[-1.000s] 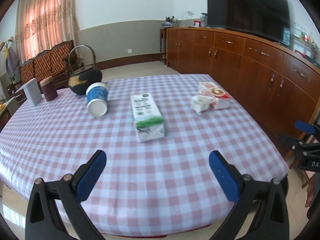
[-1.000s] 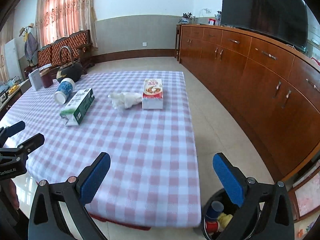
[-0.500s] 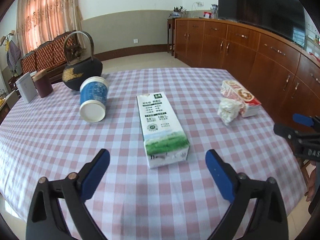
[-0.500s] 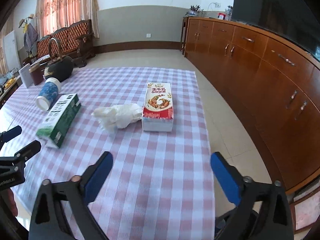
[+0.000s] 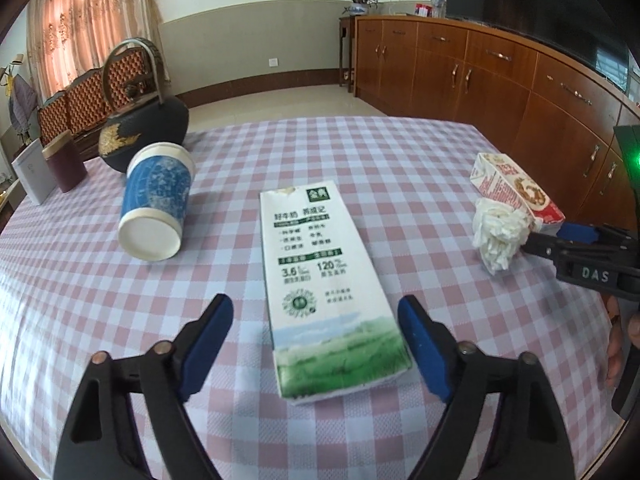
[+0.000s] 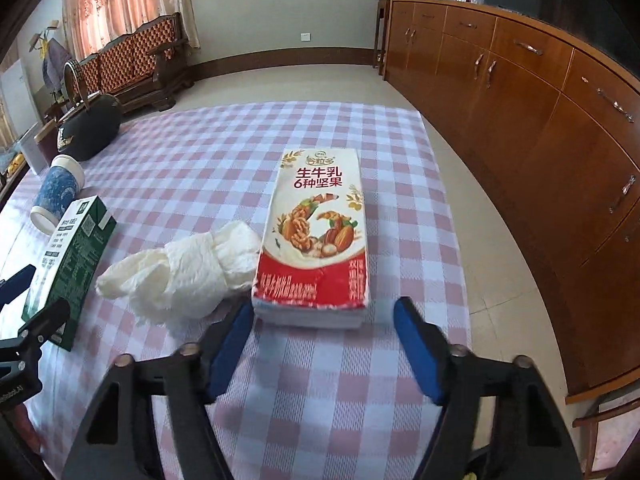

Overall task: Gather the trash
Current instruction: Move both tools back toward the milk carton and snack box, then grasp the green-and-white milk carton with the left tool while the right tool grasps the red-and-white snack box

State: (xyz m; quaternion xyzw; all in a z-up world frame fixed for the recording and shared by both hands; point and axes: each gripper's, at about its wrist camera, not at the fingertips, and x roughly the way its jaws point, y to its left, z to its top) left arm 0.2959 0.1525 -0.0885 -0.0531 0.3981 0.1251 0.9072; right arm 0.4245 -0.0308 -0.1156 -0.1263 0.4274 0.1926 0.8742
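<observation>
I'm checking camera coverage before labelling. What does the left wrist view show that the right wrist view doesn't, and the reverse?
Only the left wrist view: the maroon canister, and the left tool whole, its blue pads apart on either side of the green milk carton, not pressing it.

Only the right wrist view: the right tool whole, open before the red nut-milk carton, and that carton's full printed face.

Both: the checked tablecloth, both cartons, the crumpled tissue, the toppled blue cup, the black kettle and the wooden cabinets.
</observation>
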